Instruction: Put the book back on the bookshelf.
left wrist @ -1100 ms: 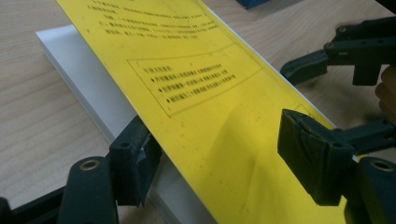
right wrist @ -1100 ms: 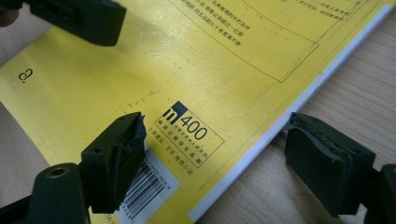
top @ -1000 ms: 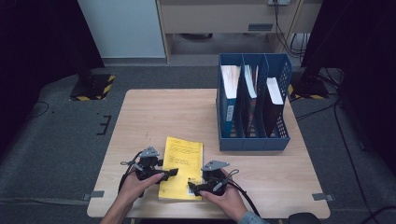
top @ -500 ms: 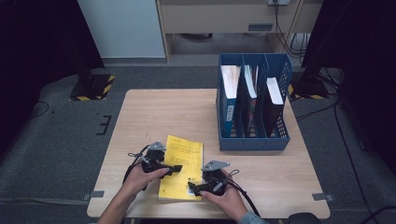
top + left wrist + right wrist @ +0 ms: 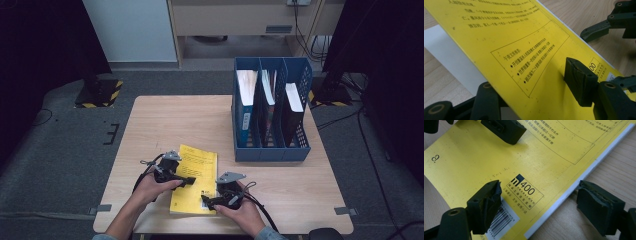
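Note:
A yellow booklet (image 5: 196,170) lies flat near the table's front edge. My left gripper (image 5: 186,181) reaches in from its left side. In the left gripper view the yellow cover (image 5: 506,42) is raised off a white page (image 5: 446,55) and runs between the jaws (image 5: 534,87), one under it and one above. These jaws have just been closing and stand open. My right gripper (image 5: 206,201) sits at the booklet's near right corner, open. Its jaws (image 5: 541,205) straddle the booklet's white edge (image 5: 584,175), one pad on the cover by the barcode, the other on the wood.
A blue three-slot file rack (image 5: 270,150) with books and folders stands at the table's right. Bare wooden tabletop (image 5: 165,120) stretches behind and left of the booklet. Cables trail from both grippers toward the front edge.
My left gripper has shifted a little right and away from the front edge, onto the booklet's left side, and its jaws have narrowed around the cover. The right gripper has stayed put.

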`<state>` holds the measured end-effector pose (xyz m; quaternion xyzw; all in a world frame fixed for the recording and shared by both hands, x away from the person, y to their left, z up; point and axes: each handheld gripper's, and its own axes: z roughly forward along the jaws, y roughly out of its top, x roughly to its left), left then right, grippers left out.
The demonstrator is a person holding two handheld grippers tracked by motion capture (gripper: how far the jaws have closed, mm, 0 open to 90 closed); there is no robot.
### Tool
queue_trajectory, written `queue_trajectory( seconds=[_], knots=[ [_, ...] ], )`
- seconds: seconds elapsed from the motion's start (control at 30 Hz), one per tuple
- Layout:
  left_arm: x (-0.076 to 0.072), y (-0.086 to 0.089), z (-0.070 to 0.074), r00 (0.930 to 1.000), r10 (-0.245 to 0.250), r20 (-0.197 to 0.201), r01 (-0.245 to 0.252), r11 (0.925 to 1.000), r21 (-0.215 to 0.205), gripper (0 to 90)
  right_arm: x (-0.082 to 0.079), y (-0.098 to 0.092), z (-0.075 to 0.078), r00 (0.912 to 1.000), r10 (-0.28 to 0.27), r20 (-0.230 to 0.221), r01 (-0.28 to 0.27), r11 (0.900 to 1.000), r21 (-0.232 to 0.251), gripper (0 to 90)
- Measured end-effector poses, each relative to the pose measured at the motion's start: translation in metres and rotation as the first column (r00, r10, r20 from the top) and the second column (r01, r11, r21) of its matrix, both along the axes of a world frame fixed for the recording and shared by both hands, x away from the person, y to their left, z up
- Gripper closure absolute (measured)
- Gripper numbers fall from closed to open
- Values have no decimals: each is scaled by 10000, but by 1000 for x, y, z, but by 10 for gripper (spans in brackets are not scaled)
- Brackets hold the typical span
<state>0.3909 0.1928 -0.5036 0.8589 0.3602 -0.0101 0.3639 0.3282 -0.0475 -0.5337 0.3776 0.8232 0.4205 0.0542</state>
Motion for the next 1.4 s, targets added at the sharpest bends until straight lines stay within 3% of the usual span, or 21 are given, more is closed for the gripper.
queue_trajectory(
  seconds=[0.2, 0.33, 0.47, 0.6, 0.77, 0.9, 1.13, 1.4],
  knots=[
    [5, 2, 3, 9993, -236, -295, 242, 9995, 208, 495, 1, -1, 0, 9999, 116, 17, -116, 9999, -36, 197],
    [7, 4, 2, 9989, -224, -415, 230, 9996, 135, 557, 2, 0, 0, 9998, 153, 108, -152, 9999, -51, 188],
    [7, 6, 2, 9991, -209, -364, 206, 9998, -81, 644, 3, -1, 0, 9995, 302, 60, -301, 9995, -112, 171],
    [7, 8, 3, 9989, -322, -352, 312, 9991, -279, 724, 7, 0, 1, 9967, 816, 27, -815, 9962, -296, 123],
    [8, 8, 7, 9985, -468, -296, 458, 9984, -344, 774, 16, 2, 2, 9968, 781, -144, -787, 9958, -458, 115],
    [6, 6, 11, 9986, -538, -25, 536, 9975, -456, 800, 24, 3, 4, 9967, 739, -325, -757, 9954, -579, 110],
    [4, 7, 20, 9983, -579, 90, 584, 9947, -843, 820, 36, 0, 5, 9955, 703, -639, -720, 9971, -245, 108],
    [0, 6, 28, 9968, -730, 312, 754, 9934, -865, 832, 54, -3, 5, 9920, 654, -1078, -639, 9978, 169, 120]
  ],
)
